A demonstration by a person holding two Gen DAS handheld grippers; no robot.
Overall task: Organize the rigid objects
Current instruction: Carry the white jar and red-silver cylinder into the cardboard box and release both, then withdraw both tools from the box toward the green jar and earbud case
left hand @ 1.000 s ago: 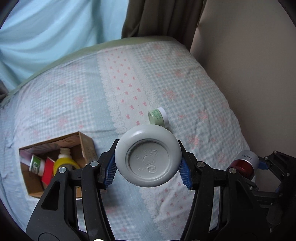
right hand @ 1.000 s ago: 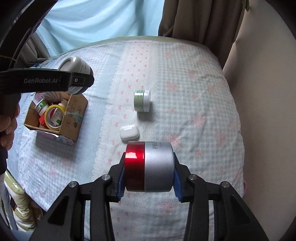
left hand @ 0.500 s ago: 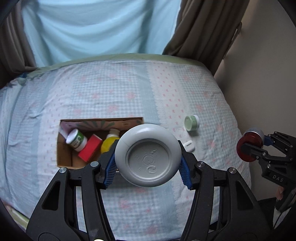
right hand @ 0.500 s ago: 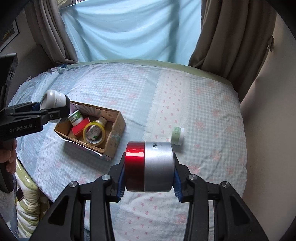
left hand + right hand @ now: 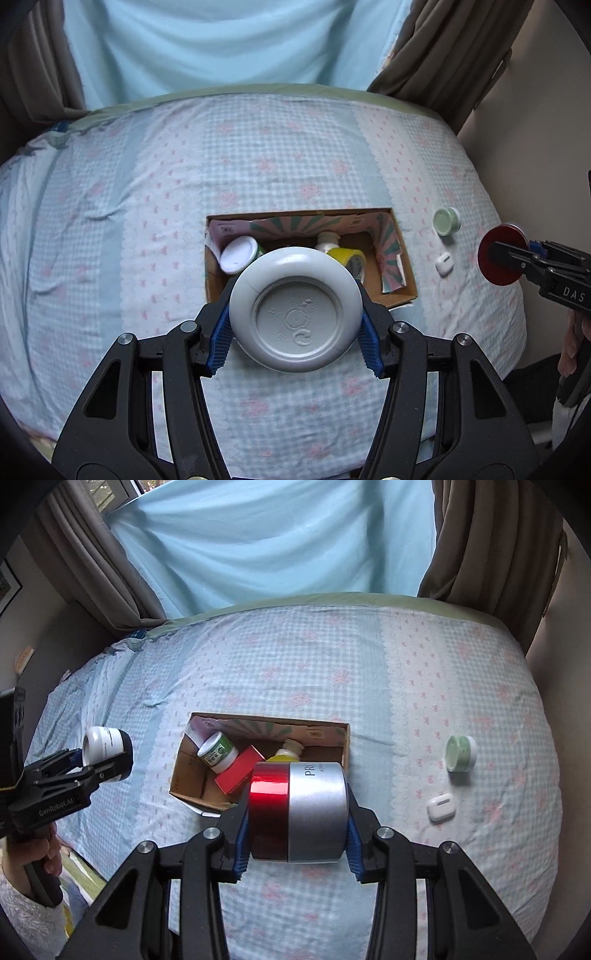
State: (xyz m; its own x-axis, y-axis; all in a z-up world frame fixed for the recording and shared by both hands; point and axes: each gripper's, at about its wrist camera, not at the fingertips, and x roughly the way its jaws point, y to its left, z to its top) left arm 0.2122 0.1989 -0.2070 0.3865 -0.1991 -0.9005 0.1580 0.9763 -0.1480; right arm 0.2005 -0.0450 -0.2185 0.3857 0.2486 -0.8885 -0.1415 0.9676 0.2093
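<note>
Left gripper fingers clamp a grey jar; right gripper fingers clamp a red-and-silver can. Cardboard box lies at twelve o'clock of both. Advise lowering each into free box space before releasing, one at a time.

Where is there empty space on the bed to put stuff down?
The widest bare bedspread lies between the cardboard box and the curtains, and left of the box. Right of it, a green jar and an earbud case take some room. Inside the box it is crowded.
</note>
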